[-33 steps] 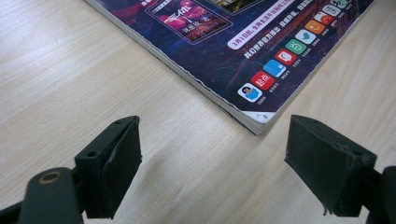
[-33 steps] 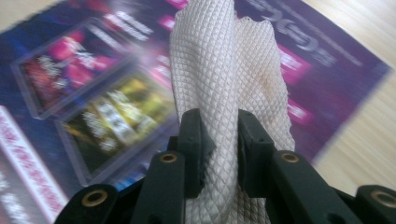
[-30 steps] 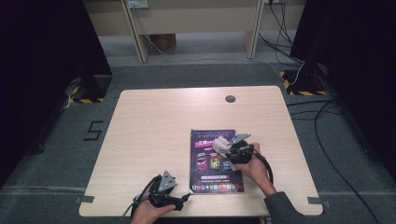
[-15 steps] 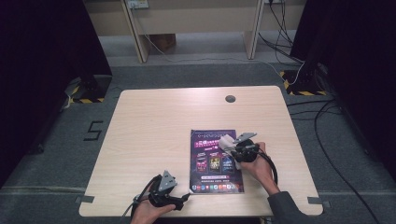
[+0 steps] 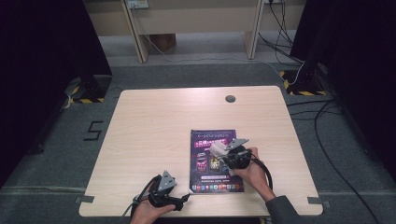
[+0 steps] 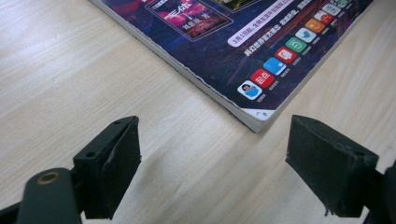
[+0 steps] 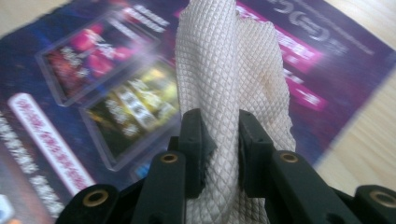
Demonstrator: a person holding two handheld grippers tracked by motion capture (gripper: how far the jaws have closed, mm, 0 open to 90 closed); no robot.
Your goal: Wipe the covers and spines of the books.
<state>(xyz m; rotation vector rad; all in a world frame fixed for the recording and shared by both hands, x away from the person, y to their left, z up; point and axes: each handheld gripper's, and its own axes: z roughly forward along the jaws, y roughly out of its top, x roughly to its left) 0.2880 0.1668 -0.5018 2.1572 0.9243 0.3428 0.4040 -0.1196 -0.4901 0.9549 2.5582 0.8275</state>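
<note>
White, diamond-textured cloth [image 7: 229,84] stands bunched between the jaws of the right gripper [image 7: 220,135], which pinch it tightly from both sides. In the high view that right gripper [image 5: 223,153] sits over the middle of a purple magazine [image 5: 205,179], the cloth [image 5: 217,149] showing at the gripper's 9 o'clock and touching the cover. The magazine lies flat on the pale wooden table [image 5: 163,121], toward the table's 5 o'clock. The person's right hand [image 5: 252,170] grips the tool from the magazine's 3 o'clock edge.

At the table's 6 o'clock edge the left gripper [image 5: 180,199] rests low, its tips pointing to 3 o'clock at the magazine's near-left corner. In its own view the left gripper [image 6: 212,154] has its jaws spread wide with nothing between them, and the magazine's corner [image 6: 259,116] lies just beyond them on the bare wood.
</note>
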